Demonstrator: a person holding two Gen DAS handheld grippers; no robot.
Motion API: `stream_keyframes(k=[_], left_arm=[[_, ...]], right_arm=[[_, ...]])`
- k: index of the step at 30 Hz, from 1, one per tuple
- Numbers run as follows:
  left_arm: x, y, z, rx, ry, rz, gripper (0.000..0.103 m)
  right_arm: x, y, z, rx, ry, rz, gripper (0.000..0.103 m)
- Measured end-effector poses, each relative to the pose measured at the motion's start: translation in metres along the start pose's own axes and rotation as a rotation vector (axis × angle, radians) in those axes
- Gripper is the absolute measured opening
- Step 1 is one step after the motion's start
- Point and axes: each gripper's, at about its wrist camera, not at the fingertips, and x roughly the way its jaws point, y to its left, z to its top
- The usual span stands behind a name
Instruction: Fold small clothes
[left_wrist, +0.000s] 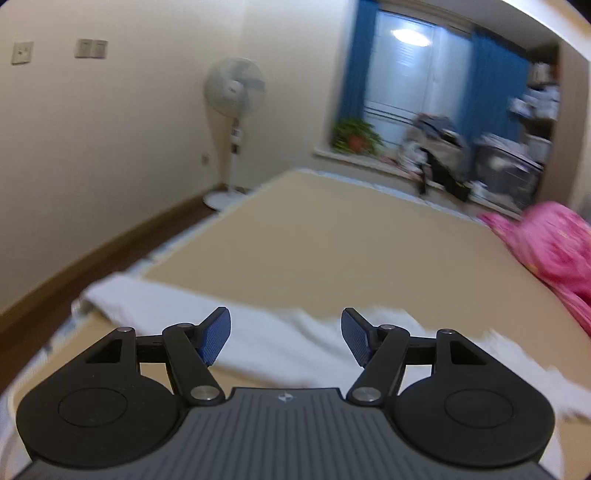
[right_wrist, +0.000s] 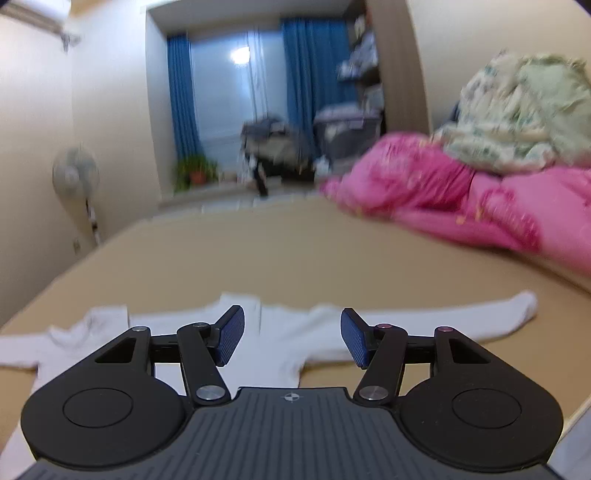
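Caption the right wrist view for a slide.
Right gripper, jaws open and empty, above a white long-sleeved garment spread on a tan bed, pink bedding behind.

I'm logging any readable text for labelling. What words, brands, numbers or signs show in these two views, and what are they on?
No words or numbers can be read in either view.
Left gripper: a small round crosshair mark on its grey body, no letters.
Right gripper: the same mark.
Fan: a tag on its pole, too blurred to read.
White garment: no print visible.
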Motion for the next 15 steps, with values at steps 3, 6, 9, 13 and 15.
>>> stream_keyframes(k=[3, 6, 9, 13, 15], left_arm=[[0.061, 0.02, 0.018, -0.004, 0.007, 0.071, 0.052], [0.117, 0.07, 0.005, -0.081, 0.066, 0.155, 0.048], [0.165, 0.134, -0.002, -0.326, 0.253, 0.253, 0.045], [0.193, 0.189, -0.011, -0.514, 0.288, 0.384, 0.045], [0.199, 0.21, -0.016, -0.612, 0.281, 0.38, 0.047]], right_arm=[[0.017, 0.008, -0.004, -0.008, 0.055, -0.006, 0.06], [0.028, 0.013, -0.006, -0.02, 0.086, -0.015, 0.059], [0.033, 0.016, -0.006, -0.033, 0.102, -0.019, 0.055], [0.049, 0.011, -0.007, -0.03, 0.129, -0.041, 0.048], [0.06, 0.01, -0.009, -0.018, 0.155, -0.058, 0.047]])
